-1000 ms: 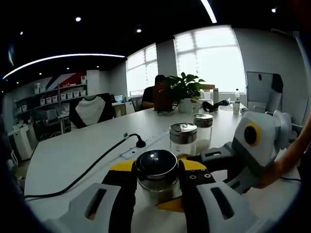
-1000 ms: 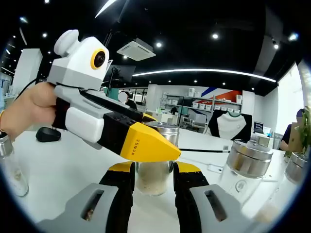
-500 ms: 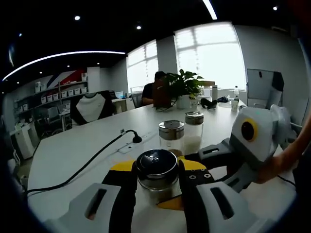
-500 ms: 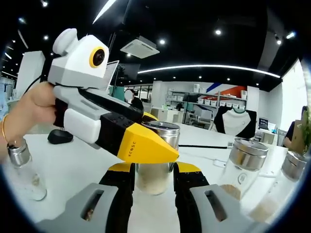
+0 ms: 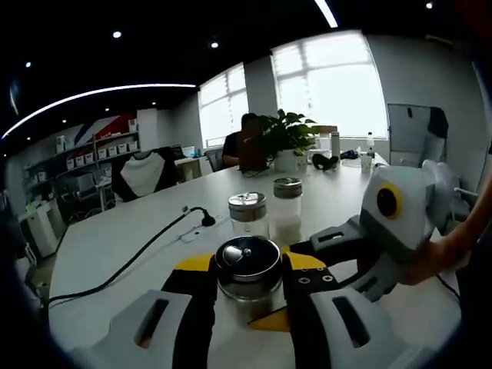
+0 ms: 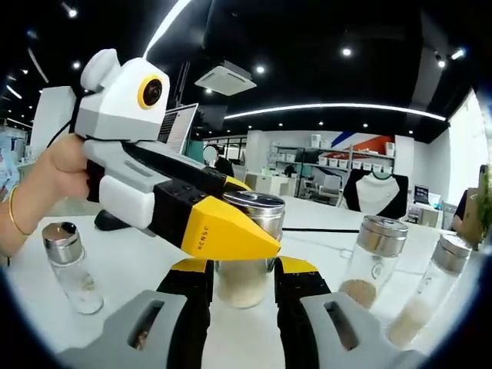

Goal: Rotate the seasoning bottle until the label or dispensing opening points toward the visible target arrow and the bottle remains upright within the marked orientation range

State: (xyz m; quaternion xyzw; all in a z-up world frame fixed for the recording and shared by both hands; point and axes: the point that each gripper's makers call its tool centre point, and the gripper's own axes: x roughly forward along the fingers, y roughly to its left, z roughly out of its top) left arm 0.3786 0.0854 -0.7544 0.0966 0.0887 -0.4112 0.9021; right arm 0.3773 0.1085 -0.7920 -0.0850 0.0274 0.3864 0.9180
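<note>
Presently, left gripper [image 5: 247, 288] was pinched on the seasoning bottle [image 5: 247, 269], held upright over the white table [image 5: 115, 246] | right gripper [image 6: 243, 286] was clamped on that bottle's glass body from the other side | two more shakers [image 5: 267, 215] were seen beyond, a small shaker [image 6: 69, 265] apart.

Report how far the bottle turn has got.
Done: both grippers are closed on the seasoning bottle, the left gripper at its body below the metal cap and the right gripper from the other side. In hand: the bottle stands upright on the white table. Left: no arrow or label is visible, so alignment cannot be confirmed.
</note>
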